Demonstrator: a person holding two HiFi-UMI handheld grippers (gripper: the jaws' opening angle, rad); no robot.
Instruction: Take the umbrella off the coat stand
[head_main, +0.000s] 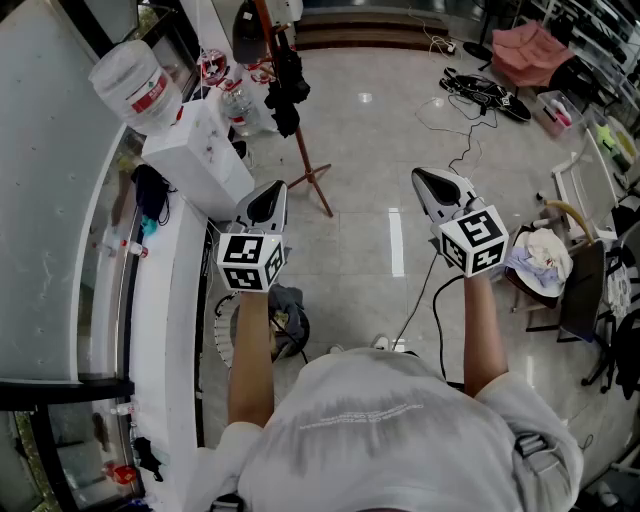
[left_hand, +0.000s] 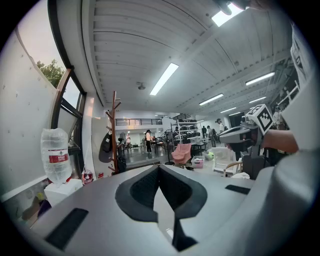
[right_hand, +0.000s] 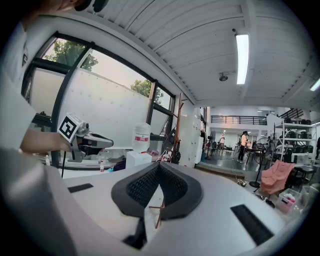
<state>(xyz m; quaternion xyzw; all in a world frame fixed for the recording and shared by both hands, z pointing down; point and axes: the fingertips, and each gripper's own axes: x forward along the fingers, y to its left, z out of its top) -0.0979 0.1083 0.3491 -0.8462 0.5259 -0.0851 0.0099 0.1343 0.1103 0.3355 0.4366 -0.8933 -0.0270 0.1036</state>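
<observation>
Umbrella (head_main: 286, 88): dark, folded, hanging limp on the reddish coat stand (head_main: 304, 150), well ahead of me. My left gripper (head_main: 268, 200) and right gripper (head_main: 432, 185) are closed and empty. Pale glossy floor (head_main: 370, 240); water dispenser (head_main: 195, 152) at left.

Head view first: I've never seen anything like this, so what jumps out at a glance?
The left claw and the right claw, grey with black-and-white marker cubes, are held out mid-picture, both shut and empty. Beyond them, top centre, a reddish coat stand carries dark hanging things. At upper left an upturned water bottle sits on a white dispenser.
</observation>
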